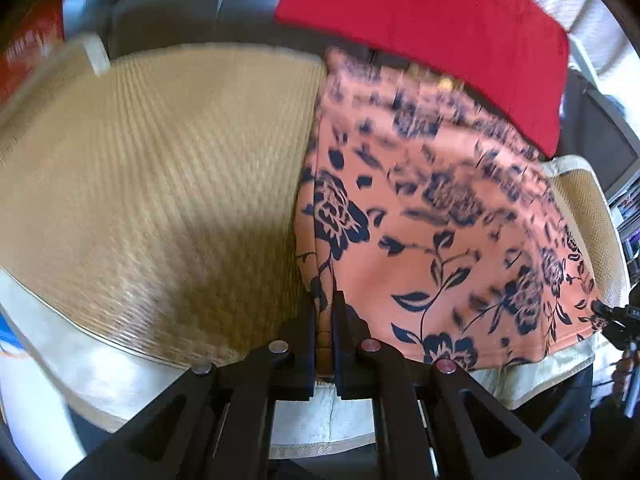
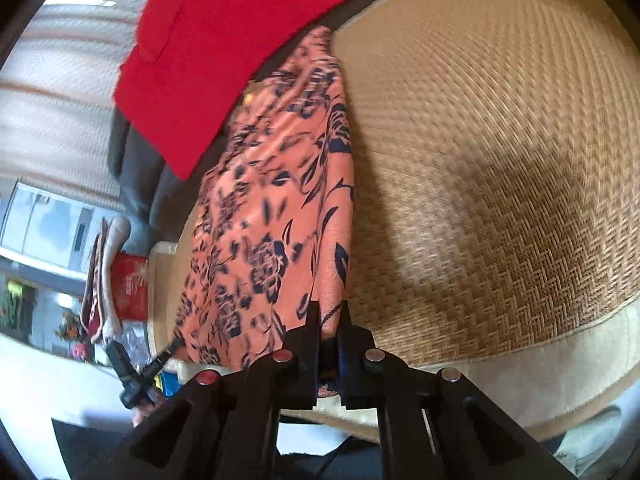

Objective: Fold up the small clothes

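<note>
An orange garment with a dark blue flower print [image 1: 440,220] [image 2: 264,220] lies on a woven straw mat [image 1: 160,180] [image 2: 500,180]. My left gripper [image 1: 326,306] is shut on the garment's near left corner, with cloth bunched between its fingers. My right gripper [image 2: 330,316] is shut on the near corner at the other side. Each gripper shows small at the other view's edge, the right gripper [image 1: 608,314] and the left gripper [image 2: 160,360], both pinching the hem. The cloth looks blurred in both views.
A red cloth [image 1: 440,28] [image 2: 224,40] hangs over the dark grey backrest [image 1: 180,12] and covers the garment's far edge. The mat has a pale fabric border [image 1: 100,376] [image 2: 560,360]. A red bag [image 2: 130,284] stands beyond the mat.
</note>
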`<state>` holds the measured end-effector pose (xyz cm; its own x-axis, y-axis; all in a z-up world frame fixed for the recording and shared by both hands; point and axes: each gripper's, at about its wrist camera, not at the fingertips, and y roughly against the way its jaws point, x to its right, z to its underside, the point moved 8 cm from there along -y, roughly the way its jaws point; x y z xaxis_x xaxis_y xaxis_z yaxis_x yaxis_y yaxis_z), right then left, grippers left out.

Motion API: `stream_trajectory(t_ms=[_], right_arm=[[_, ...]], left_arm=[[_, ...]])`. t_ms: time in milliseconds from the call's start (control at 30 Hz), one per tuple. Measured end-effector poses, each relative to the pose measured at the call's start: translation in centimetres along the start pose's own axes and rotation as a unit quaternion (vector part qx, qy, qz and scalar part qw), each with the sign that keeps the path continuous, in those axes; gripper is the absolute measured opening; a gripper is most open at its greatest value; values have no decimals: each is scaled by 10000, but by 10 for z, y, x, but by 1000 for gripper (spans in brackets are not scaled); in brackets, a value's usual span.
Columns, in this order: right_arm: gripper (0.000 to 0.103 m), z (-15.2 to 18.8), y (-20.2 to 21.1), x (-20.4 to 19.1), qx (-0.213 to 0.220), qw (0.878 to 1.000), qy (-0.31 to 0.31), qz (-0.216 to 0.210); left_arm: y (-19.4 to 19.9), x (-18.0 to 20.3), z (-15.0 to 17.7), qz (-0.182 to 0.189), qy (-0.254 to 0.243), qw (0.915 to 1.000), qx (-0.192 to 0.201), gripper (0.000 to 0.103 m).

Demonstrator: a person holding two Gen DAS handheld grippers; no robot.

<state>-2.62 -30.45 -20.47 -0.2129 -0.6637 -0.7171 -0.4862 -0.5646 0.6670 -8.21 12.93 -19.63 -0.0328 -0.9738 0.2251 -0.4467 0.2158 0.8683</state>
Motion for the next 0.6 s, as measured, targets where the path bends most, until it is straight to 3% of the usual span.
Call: stream_trajectory(t_ms=[100, 133, 167, 200, 233, 267, 300, 333, 367, 433, 467, 533, 600], right_arm=[[16, -3, -9, 4, -39, 10000, -75, 29], [33, -4, -10, 3, -7, 9999, -12, 154], [74, -6, -9, 6, 22, 9996, 36, 264], [93, -6, -11, 6, 35, 9994, 47, 341], [102, -7, -13, 5, 93, 9992, 10, 394], [101, -8, -16, 3, 147, 9992, -23, 368], [100, -8, -18, 1, 88, 9994, -28, 336], [92, -8, -22, 1, -22, 9994, -11, 352], [61, -9, -26, 1, -68, 9993, -4, 380], [6, -7, -36, 8, -355, 9981, -86, 496], [6, -7, -37, 8, -364, 9977, -128, 555], [6, -5, -25, -3, -276, 9990, -186, 287], [6, -5, 4, -22, 110, 9999, -129, 1]], left_arm=[[-1, 0, -3, -140, 41, 9998, 117, 15], [-1, 1, -4, -115, 80, 9998, 131, 30], [-1, 3, -6, -102, 81, 9998, 123, 41], [-1, 3, -7, -165, 67, 9997, 142, 60], [-2, 3, -8, -246, 44, 9995, 180, 63], [-4, 5, -9, -309, -19, 9993, 189, 63], [-9, 8, -9, -325, -104, 9994, 95, 62], [-16, 11, -7, -348, -202, 9991, -98, 32], [-21, 8, -4, -388, -235, 9987, -216, 7], [-21, 8, -4, -282, -121, 9991, -297, 6], [-14, 9, -6, -226, -108, 9994, -234, 6], [18, 12, -12, -23, 7, 10000, 64, 6], [44, 8, -16, 111, 139, 9994, 285, 6]])
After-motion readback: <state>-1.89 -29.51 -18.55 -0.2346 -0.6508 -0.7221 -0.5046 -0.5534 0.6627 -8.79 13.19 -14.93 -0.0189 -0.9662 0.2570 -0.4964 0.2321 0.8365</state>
